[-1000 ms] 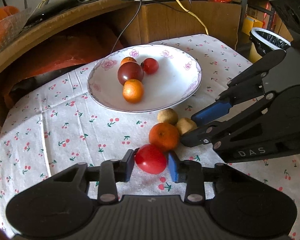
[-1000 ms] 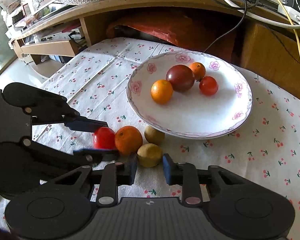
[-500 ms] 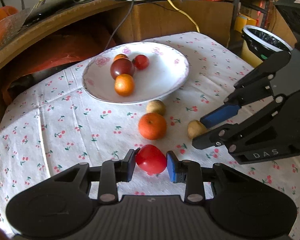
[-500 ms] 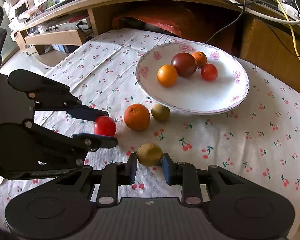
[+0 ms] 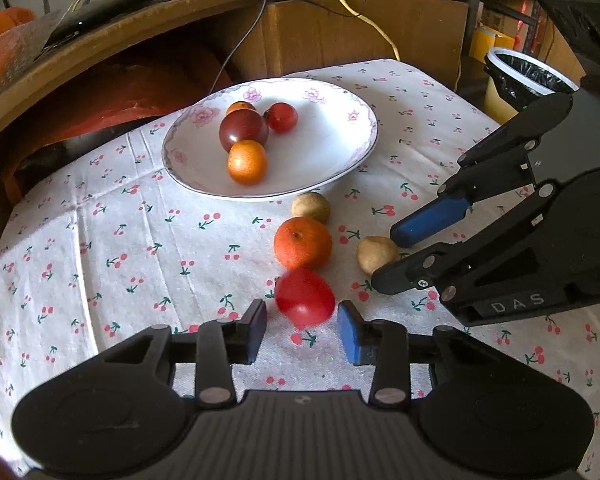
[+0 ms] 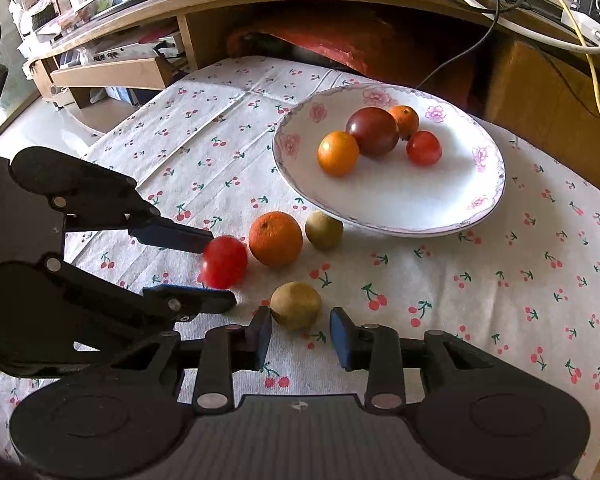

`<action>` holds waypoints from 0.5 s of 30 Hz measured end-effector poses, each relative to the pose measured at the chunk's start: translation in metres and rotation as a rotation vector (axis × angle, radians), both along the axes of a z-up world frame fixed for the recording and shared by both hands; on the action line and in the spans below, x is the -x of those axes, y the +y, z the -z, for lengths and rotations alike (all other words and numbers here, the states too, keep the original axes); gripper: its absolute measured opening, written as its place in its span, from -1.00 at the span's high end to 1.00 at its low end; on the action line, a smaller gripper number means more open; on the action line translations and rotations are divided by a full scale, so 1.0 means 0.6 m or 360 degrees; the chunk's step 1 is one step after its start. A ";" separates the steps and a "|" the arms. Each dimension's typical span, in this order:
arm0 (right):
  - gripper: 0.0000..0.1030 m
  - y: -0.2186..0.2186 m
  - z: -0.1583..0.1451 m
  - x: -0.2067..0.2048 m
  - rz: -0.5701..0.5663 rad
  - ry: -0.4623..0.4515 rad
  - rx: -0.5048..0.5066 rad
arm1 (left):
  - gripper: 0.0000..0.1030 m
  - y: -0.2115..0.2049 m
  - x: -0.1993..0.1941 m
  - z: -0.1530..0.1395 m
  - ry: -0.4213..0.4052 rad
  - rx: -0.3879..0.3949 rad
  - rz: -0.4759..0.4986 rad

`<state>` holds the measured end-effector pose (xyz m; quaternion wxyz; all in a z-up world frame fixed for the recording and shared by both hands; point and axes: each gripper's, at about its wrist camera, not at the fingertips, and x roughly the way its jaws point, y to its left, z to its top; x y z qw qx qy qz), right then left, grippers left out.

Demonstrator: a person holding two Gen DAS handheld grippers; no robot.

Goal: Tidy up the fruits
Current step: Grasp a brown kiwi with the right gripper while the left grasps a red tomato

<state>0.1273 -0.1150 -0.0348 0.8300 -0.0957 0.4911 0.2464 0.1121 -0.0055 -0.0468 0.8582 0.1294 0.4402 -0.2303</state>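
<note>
black tool [image 5: 302, 330], blue pads [image 5: 350, 338], silver screws, "das" marking.

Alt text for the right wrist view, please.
The right gripper is open around a brown fruit on a cherry-print tablecloth. At left, the open left gripper flanks a blurred red tomato; behind, a plate holds four fruits.

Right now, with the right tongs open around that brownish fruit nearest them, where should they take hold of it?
Grip the brownish fruit across its widest middle, coming in low and straight from the near side, where the right tongs already line up. It is round and sits alone on the tablecloth, clear of the orange, so opposite sides are free.
</note>
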 end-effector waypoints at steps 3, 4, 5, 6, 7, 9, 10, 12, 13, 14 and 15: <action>0.42 -0.001 0.001 0.000 0.0003 -0.0002 -0.0003 | 0.08 -0.002 0.000 0.000 -0.0006 -0.0007 0.0000; 0.42 -0.001 0.001 0.001 0.0005 -0.0003 -0.0004 | 0.08 -0.003 0.001 -0.001 -0.0006 -0.0007 0.0000; 0.42 -0.001 0.000 0.001 0.0008 -0.0005 -0.0005 | 0.08 -0.003 0.000 -0.001 -0.0005 -0.0005 -0.0003; 0.42 -0.001 0.000 0.001 0.0009 -0.0008 -0.0007 | 0.08 -0.002 0.000 -0.001 -0.0003 0.0000 -0.0008; 0.42 0.000 0.000 0.001 0.0004 -0.0006 -0.0003 | 0.08 -0.002 0.001 -0.001 -0.0003 0.0004 -0.0012; 0.42 0.003 0.000 0.000 0.0003 -0.0007 0.0003 | 0.08 -0.002 0.002 -0.001 -0.0007 0.0006 -0.0020; 0.43 0.004 0.000 0.000 0.0005 -0.0006 0.0005 | 0.10 -0.002 0.002 -0.001 -0.0005 0.0006 -0.0024; 0.50 0.004 0.000 -0.002 0.0016 -0.0001 -0.0001 | 0.16 -0.002 0.001 -0.001 0.0012 0.0017 -0.0031; 0.54 0.004 0.000 -0.003 0.0022 0.0003 -0.0007 | 0.18 -0.001 0.000 -0.001 0.0021 0.0025 -0.0035; 0.54 0.004 0.001 -0.003 0.0024 0.0008 -0.0009 | 0.21 -0.001 0.000 -0.001 0.0028 0.0031 -0.0041; 0.54 0.006 0.001 -0.003 0.0023 0.0005 -0.0002 | 0.24 -0.002 -0.001 -0.001 0.0027 0.0027 -0.0048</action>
